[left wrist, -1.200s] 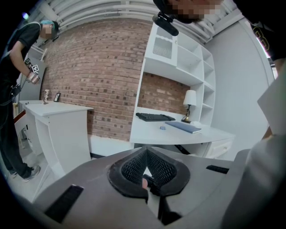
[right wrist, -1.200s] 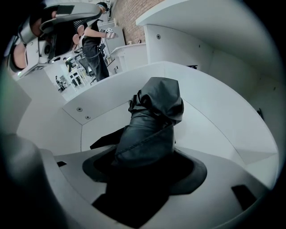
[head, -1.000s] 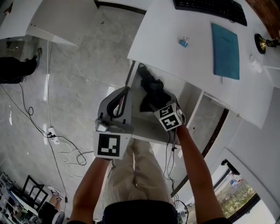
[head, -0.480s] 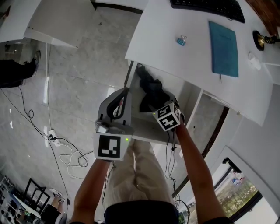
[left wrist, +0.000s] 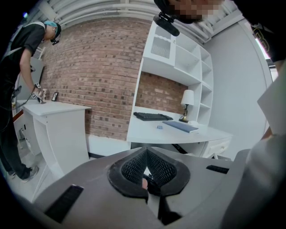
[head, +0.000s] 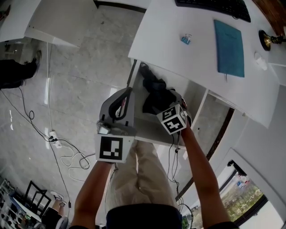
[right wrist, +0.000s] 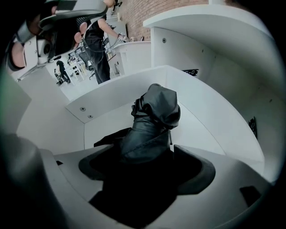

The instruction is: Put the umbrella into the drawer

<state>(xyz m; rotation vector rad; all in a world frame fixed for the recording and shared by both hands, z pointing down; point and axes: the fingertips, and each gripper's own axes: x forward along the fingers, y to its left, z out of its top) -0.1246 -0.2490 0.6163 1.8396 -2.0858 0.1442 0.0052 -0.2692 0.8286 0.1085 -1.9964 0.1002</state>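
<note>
A black folded umbrella (head: 154, 93) lies in the open white drawer (head: 152, 128) under the desk. In the right gripper view the umbrella (right wrist: 154, 120) rests on the drawer floor (right wrist: 201, 127) and runs back between my jaws. My right gripper (head: 170, 102) points steeply down into the drawer. Its jaws (right wrist: 147, 167) are opening and stand wide on either side of the umbrella's near end. My left gripper (head: 126, 96) hangs at the drawer's left edge. In the left gripper view its pads (left wrist: 146, 154) meet at the tip, and I see nothing clearly held.
The white desk top (head: 178, 27) above the drawer carries a keyboard (head: 214, 6), a blue notebook (head: 230, 42), a binder clip (head: 185, 39) and a brass lamp base (head: 267, 41). Cables and a power strip (head: 53, 136) lie on the floor at left. Another person (left wrist: 22, 89) stands at a far counter.
The right gripper's marker cube has shifted very slightly. The umbrella stays in the drawer and the left gripper has not moved.
</note>
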